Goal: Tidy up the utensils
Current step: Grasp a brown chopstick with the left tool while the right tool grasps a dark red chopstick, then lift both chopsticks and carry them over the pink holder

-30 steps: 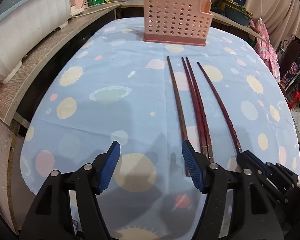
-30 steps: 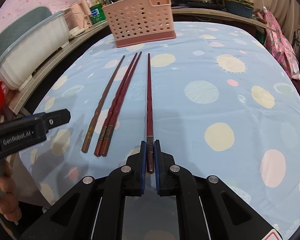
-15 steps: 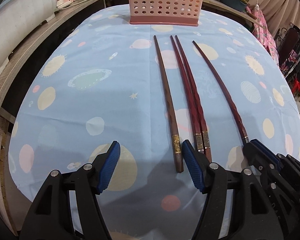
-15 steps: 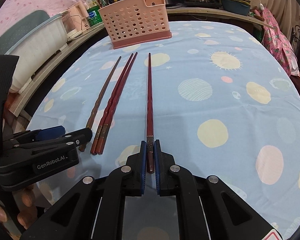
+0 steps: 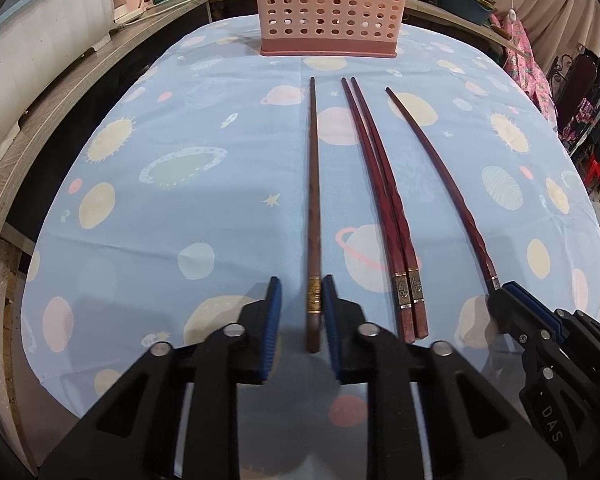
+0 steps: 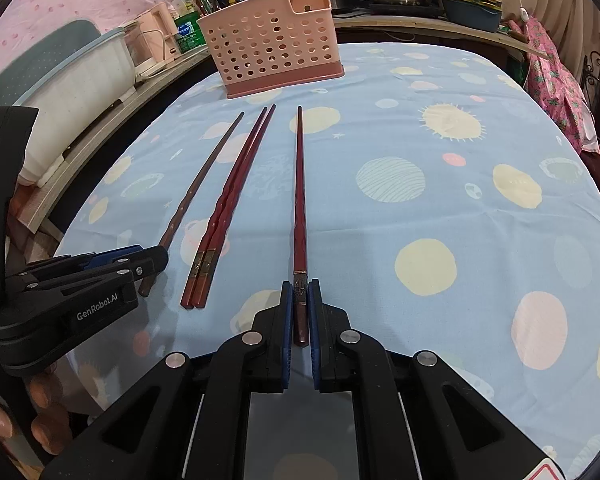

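- Closing in on the brown chopstick (image 5: pixel 315 200), the left gripper (image 5: pixel 300 312) has just been narrowing its jaws; the blue right pad (image 5: pixel 331 320) sits against the chopstick's gold-banded end, while a gap shows between the stick and the left pad (image 5: pixel 274 320), so the stick lies between the jaws without a pinch from both sides.
- Pinching the thick end of a dark red chopstick (image 6: pixel 300 208), the right gripper (image 6: pixel 300 304) has both blue pads pressed onto it; the stick runs toward 12 o'clock across the cloth.
- Lying side by side and touching, the pair of red chopsticks (image 5: pixel 384 200) rests between the two gripped sticks, at 1 o'clock from the left gripper; their gold bands sit level with each other.
- Standing upright at 12 o'clock beyond all four tips, apart from them, is the pink perforated utensil holder (image 5: pixel 328 8).
- Covering the table is a pale blue tablecloth (image 5: pixel 180 220) printed with planets and suns; all four sticks lie on it.
- Showing at 8 o'clock in the right wrist view are a person's fingers (image 6: pixel 44 432) under the left gripper's body.
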Tool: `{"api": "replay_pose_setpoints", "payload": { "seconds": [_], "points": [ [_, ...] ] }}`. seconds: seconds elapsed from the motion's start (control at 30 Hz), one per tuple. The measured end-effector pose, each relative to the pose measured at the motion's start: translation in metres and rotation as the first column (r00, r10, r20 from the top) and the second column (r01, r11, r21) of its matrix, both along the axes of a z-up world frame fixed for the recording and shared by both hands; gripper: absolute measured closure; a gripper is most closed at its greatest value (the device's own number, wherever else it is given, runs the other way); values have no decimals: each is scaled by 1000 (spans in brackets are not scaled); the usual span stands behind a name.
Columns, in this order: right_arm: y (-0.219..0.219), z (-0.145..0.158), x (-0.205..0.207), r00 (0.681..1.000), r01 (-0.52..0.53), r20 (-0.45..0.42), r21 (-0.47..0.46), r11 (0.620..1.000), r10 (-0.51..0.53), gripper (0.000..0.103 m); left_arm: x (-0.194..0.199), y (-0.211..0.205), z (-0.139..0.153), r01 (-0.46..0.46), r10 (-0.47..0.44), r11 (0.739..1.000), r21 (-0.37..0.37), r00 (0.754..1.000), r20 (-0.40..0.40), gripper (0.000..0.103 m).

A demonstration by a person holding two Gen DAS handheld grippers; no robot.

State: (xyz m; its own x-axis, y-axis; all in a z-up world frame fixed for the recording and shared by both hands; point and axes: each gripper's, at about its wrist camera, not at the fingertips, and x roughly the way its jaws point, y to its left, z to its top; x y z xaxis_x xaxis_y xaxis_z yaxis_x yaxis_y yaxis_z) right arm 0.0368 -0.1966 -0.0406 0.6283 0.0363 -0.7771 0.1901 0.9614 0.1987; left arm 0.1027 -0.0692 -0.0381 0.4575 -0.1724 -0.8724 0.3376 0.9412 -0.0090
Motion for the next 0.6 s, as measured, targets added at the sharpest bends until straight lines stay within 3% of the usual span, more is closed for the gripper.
{"api": "replay_pose_setpoints", "payload": {
  "seconds": [0.03,0.37,0.6],
  "points": [
    [0,0,0,1000,0,0,0,1000,0,96,0,1,0,1,-1,1000,-2,1000,-2,96],
    [1,2,0,1000,4,-11,0,1000,-4,96,3,6,2,-5,5,1000,-11,1000,-23,96],
    [-6,15,-1,1000,16,14,8,1000,-16,96,5,15,19,-30,30,999,-26,1000,6,96]
  ]
}}
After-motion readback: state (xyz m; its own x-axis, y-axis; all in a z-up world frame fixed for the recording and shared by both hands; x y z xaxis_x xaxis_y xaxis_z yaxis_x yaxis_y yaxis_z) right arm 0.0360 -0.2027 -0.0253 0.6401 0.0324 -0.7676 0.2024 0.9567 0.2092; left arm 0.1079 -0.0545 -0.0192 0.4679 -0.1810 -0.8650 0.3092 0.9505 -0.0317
